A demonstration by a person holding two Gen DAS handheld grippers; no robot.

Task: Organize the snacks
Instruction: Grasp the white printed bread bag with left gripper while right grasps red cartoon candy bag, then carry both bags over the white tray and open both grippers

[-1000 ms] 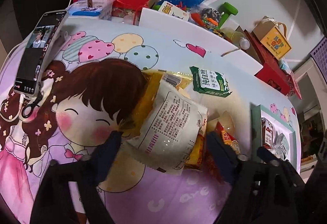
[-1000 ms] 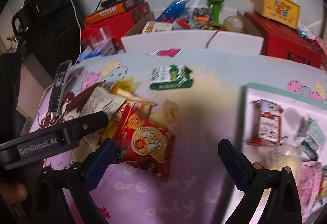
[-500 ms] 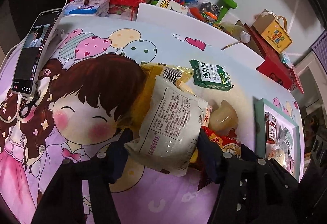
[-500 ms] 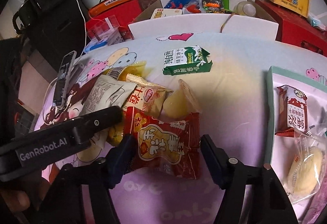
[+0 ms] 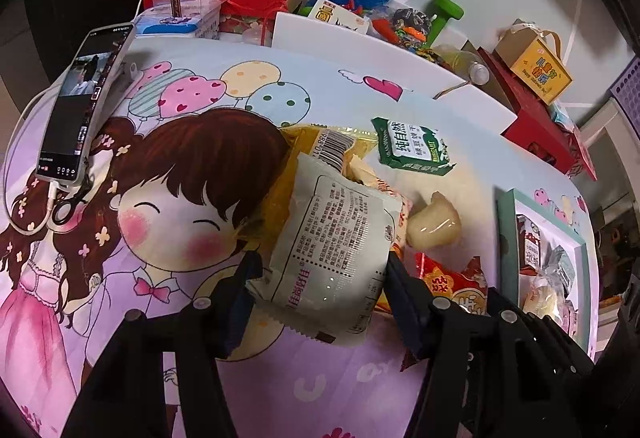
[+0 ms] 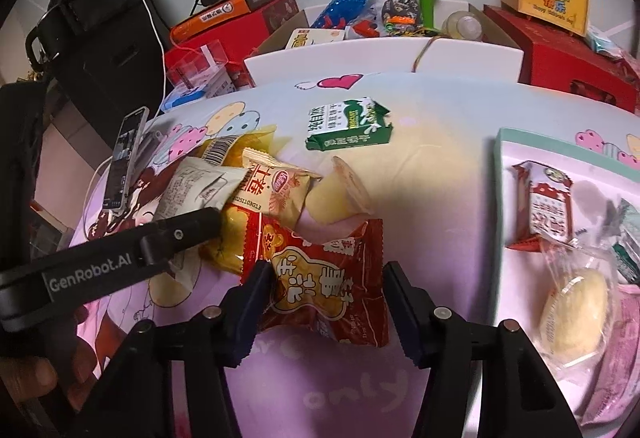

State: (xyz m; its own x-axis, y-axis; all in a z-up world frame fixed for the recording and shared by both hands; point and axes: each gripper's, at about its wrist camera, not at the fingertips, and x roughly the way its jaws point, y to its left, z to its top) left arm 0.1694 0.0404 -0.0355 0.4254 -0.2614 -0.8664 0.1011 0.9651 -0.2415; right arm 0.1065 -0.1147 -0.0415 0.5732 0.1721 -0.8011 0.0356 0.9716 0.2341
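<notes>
A pile of snack packets lies on the cartoon-print cloth. On top of it is a white packet (image 5: pixel 328 238), and my left gripper (image 5: pixel 320 290) is closing with both pads against that packet's sides. My right gripper (image 6: pixel 326 290) is closing on a red packet (image 6: pixel 320 278), its pads touching the packet's edges. Behind these sit a cream packet (image 6: pixel 276 186), a yellow packet (image 5: pixel 316 142), a jelly cup (image 6: pixel 340 194) and a green biscuit packet (image 6: pixel 348 130). One of the left gripper's fingers (image 6: pixel 180 234) crosses the right wrist view.
A teal-rimmed tray (image 6: pixel 498 158) at the right holds a red-and-white packet (image 6: pixel 548 206) and a wrapped bun (image 6: pixel 572 318). A phone (image 5: pixel 80 106) on a cable lies at the left. Red boxes, a white toy box and a yellow gift box (image 5: pixel 536 66) crowd the far edge.
Both grippers' jaws have narrowed from wide apart to touching their packets. The right gripper has shifted so the red packet now sits centred between its fingers.
</notes>
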